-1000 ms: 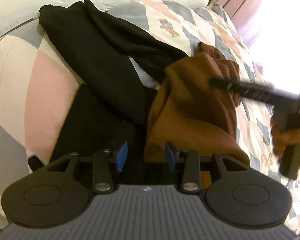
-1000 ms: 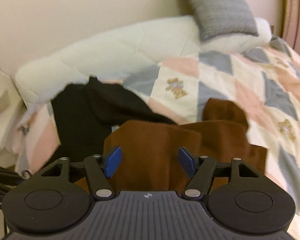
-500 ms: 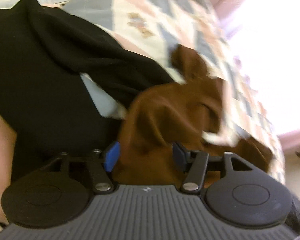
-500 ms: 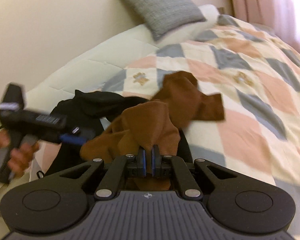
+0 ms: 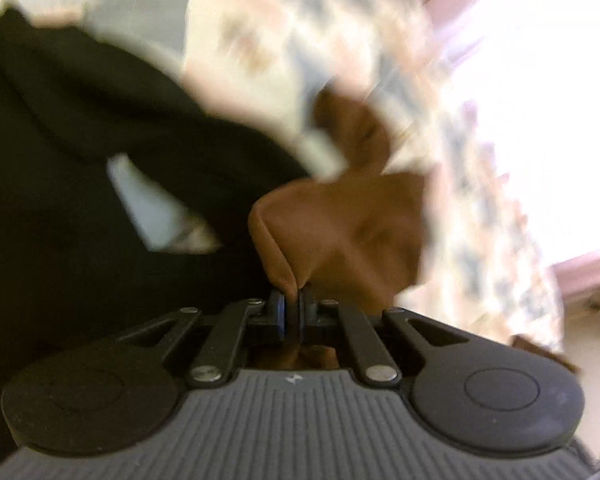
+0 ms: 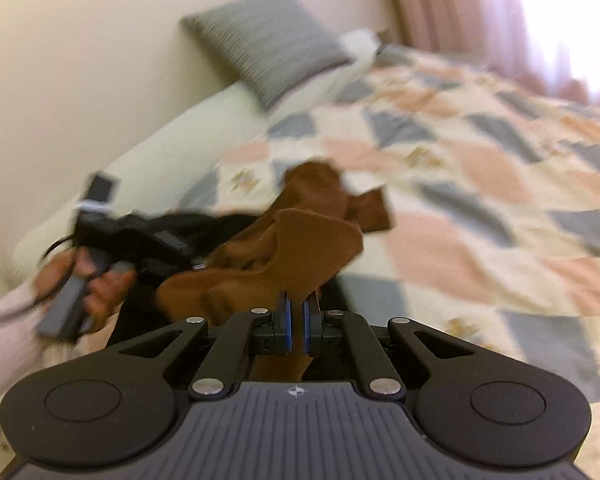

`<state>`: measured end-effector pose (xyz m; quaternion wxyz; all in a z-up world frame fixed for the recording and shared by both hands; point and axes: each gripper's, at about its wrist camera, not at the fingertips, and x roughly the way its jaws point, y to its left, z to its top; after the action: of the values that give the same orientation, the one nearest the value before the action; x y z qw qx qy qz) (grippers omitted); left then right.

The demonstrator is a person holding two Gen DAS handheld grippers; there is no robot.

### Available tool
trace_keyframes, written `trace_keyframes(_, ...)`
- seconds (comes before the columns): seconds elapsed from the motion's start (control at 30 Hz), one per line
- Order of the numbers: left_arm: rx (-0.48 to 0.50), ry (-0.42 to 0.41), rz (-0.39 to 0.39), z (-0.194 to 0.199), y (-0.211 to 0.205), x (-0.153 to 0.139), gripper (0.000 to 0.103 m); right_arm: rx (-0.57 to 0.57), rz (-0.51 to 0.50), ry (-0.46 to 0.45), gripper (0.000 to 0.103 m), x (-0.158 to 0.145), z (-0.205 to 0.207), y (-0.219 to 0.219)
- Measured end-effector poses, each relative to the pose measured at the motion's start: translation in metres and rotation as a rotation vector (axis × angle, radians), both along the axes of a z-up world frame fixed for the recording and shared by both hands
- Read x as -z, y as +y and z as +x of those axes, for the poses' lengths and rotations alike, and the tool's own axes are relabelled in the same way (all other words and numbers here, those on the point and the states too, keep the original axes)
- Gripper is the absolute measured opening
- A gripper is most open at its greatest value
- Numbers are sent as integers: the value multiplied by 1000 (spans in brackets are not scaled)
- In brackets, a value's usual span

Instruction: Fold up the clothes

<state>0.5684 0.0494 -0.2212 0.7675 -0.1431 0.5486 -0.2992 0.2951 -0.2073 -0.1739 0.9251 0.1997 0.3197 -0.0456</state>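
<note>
Left gripper [image 5: 294, 312]: blue pads pinched together on a fold of the brown garment [image 5: 340, 232]; the jaws have just closed, cloth between them. Right gripper [image 6: 296, 322]: pads likewise pressed tight on another edge of the same brown garment [image 6: 300, 240], which rises in a crumpled ridge from the pads and trails to the far side onto the quilt [image 6: 480, 184]. Both grips sit on the near edge of the cloth; the rest hangs loose and bunched, not spread. Just left of the brown garment, touching it, lies a black garment [image 5: 80, 160], heaped and partly overlapping, with a pale patch showing through its folds. Open room lies to the right and far right: a broad bare stretch of patchwork quilt in pink, grey and cream. Left side is crowded by the black heap. Right wrist view only: the person's left hand [image 6: 88, 280] around the other gripper's handle, low on the left; a long pale bolster [image 6: 172, 140] along the wall; a grey cushion [image 6: 268, 40] leaning at the far end; pink curtain [image 6: 460, 12] by a bright window. Left wrist view, heavily blurred, gives the black garment's full extent, which the right view mostly hides behind the hand.
</note>
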Motion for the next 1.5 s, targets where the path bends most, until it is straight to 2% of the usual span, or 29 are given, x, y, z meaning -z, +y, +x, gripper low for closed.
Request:
trace_keyframes(0.07,1,-81,-62,-16,6,-44,3,68,-14,-59,5,-20,-18,-8)
trace_keyframes(0.13,32,-176,-83,-38,4,-87,3,126,-38,-126,5,-42,-36,-14)
trace_keyframes(0.4,103,-510,-224,-138,-8,-226,3,312,-168,-394,5,-138,-124,-36)
trace_keyframes(0.47,109,-572,-242,-163,-10,-250,4,350,-191,-446,5,-158,-150,-45)
trace_keyframes(0.6,121,-622,-263,-213,-20,-282,4,358,-206,-489,5,-185,-182,-68)
trace_keyframes(0.73,218,-696,-284,-294,-39,-306,3,393,-216,-527,5,-200,-220,-84)
trace_keyframes(0.8,313,-688,-285,-346,-57,-303,4,435,-176,-535,5,-198,-248,-96)
trace_keyframes(0.87,449,-625,-287,-399,-83,-285,5,494,-117,-520,6,-189,-282,-112)
trace_keyframes(0.93,584,-559,-288,-453,-110,-267,8,563,-71,-459,7,-173,-316,-131)
trace_keyframes(1.0,679,-430,-264,-495,-135,-232,15,637,-42,-367,19,-152,-350,-149)
trace_keyframes(1.07,759,-280,-232,-532,-161,-193,17,722,12,-245,37,-128,-392,-166)
trace_keyframes(1.13,801,-194,-184,-563,-175,-158,17,784,45,-170,42,-110,-438,-175)
trace_keyframes(1.23,819,-148,-118,-589,-181,-126,17,858,72,-87,49,-87,-504,-177)
trace_keyframes(1.3,804,-126,-68,-589,-181,-107,17,892,108,-47,50,-72,-547,-172)
trace_keyframes(1.43,766,-141,39,-580,-175,-86,17,928,214,19,50,-38,-610,-142)
trace_keyframes(1.5,762,-172,81,-566,-179,-79,17,941,276,49,50,-20,-623,-129)
